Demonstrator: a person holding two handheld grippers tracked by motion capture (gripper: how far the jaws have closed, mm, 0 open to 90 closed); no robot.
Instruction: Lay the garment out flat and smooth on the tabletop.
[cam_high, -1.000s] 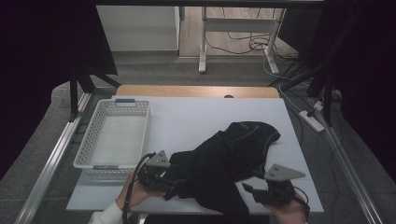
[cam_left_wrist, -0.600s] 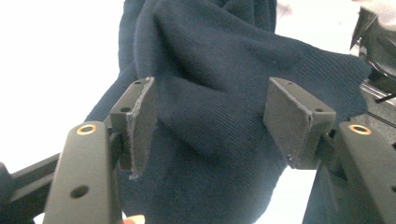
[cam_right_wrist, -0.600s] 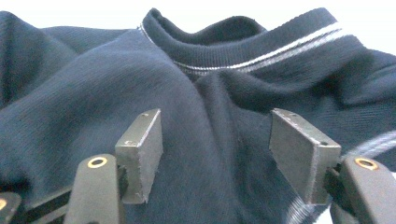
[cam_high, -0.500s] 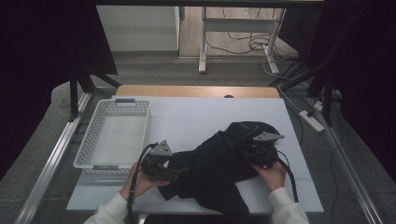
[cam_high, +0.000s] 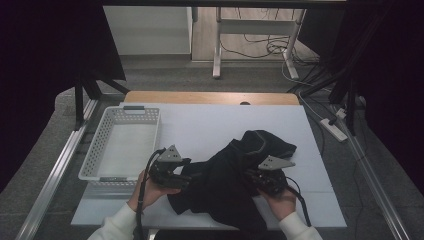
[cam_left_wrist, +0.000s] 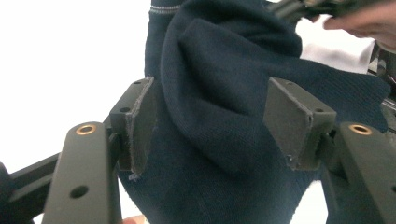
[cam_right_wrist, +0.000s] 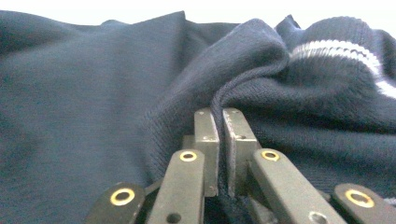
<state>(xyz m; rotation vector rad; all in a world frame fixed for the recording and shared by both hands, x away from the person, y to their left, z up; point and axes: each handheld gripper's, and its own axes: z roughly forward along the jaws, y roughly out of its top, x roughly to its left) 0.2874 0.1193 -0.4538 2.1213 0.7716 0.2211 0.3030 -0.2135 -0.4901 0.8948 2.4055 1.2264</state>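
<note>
A dark navy knit sweater (cam_high: 227, 187) with a pale stripe at its trim lies crumpled on the white table (cam_high: 210, 125), right of centre. My left gripper (cam_high: 192, 176) is at the sweater's left edge; in the left gripper view the left gripper (cam_left_wrist: 215, 121) stands open with a bulge of the sweater (cam_left_wrist: 219, 84) between its pads. My right gripper (cam_high: 251, 176) is at the sweater's right side. In the right gripper view the right gripper (cam_right_wrist: 220, 116) has just been closing and now pinches a raised fold of the sweater (cam_right_wrist: 93, 93).
A white perforated basket (cam_high: 95, 155) sits at the table's left side, close to my left hand. Bare white table lies behind the sweater, up to a wooden strip (cam_high: 210, 97) at the far edge. Metal rails run along both sides of the table.
My right hand left the table's front right corner, reached the sweater's right side, then came back a little; its jaws closed on a fold. The left hand stayed put.
</note>
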